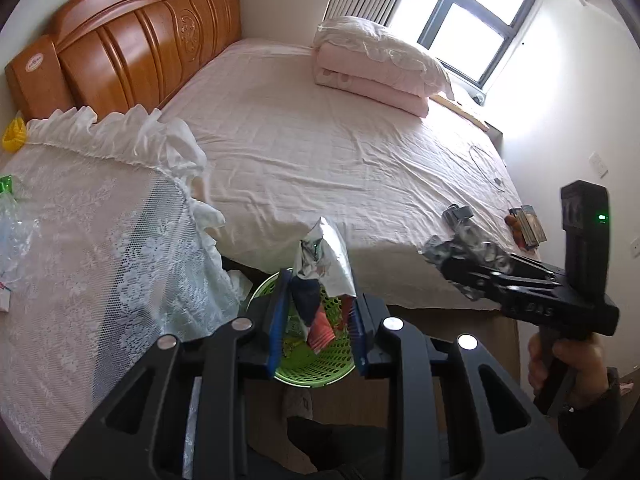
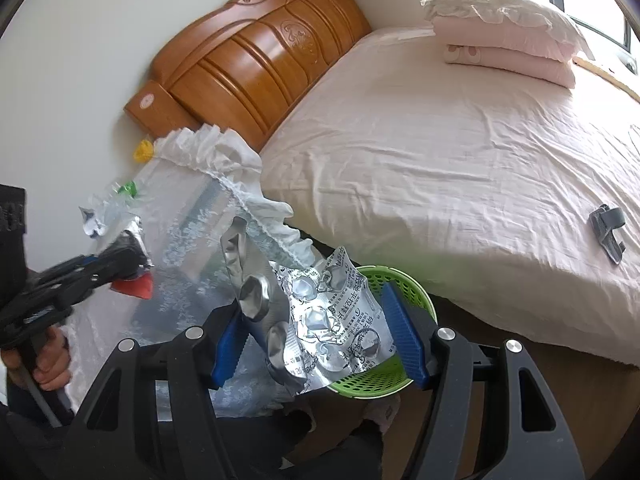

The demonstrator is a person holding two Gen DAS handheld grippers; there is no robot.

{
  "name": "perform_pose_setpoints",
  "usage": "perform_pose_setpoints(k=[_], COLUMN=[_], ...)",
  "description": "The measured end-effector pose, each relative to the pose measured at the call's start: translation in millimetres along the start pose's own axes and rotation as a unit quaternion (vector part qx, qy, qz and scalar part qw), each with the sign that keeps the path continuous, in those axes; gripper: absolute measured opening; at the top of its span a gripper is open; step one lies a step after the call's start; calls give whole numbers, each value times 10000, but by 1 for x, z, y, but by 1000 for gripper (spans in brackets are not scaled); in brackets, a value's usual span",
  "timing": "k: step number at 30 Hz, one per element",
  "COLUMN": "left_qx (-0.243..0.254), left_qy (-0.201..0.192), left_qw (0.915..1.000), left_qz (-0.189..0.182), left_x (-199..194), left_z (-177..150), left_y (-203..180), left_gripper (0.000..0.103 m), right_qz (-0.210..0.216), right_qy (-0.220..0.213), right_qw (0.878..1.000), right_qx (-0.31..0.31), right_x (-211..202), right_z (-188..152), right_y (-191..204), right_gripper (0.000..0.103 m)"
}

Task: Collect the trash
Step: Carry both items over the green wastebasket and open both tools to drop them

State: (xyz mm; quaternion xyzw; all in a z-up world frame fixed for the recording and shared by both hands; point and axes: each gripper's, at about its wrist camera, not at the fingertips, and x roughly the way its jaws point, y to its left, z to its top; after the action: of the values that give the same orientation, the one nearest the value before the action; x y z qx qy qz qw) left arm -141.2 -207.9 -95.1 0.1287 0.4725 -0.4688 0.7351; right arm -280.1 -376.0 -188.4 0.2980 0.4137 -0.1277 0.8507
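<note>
Start at your far left: the lace-covered nightstand (image 1: 100, 240) carries more litter, a crumpled clear plastic wrapper (image 1: 16, 228) at about nine o'clock in the left wrist view, well apart from both tools.

Your left gripper (image 1: 318, 312) is clamped on a crumpled foil wrapper (image 1: 320, 264), whose long axis stands nearly upright, rising toward twelve o'clock. Directly beyond the fingertips, at six o'clock under the wrapper, sits the green basket (image 1: 340, 364). This hand looks the nearer to dropping.

Your right gripper (image 2: 320, 328) stands fairly wide, yet a bent blister pack (image 2: 320, 320) fills the gap and appears held; its long axis leans from five toward eleven o'clock. The basket's rim (image 2: 416, 296) lies at three o'clock from it, partly behind the right finger, so that load probably needs a short shift right before release.

Room is tight: the basket stands wedged between the nightstand's frill at nine o'clock and the bed (image 2: 460, 160) edge at two o'clock. A grey clip (image 2: 608, 232) lies on the sheet, well apart.
</note>
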Motion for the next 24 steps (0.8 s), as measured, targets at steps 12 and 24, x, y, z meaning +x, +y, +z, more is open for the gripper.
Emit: perform_pose_setpoints(k=[12,24], left_qx=[8,414], left_qy=[142,694], left_qw=[9999,9965], left_qz=[97,-195], left_x=[9,61], left_z=[-2,7], left_y=[-7,-39], left_gripper=[27,27], right_qz=[-280,-542], right_qy=[736,130], right_qw=[9968,9941], right_qx=[103,936], right_x=[65,6], right_z=[-14,-3], right_y=[-9,-66], right_gripper=[95,100])
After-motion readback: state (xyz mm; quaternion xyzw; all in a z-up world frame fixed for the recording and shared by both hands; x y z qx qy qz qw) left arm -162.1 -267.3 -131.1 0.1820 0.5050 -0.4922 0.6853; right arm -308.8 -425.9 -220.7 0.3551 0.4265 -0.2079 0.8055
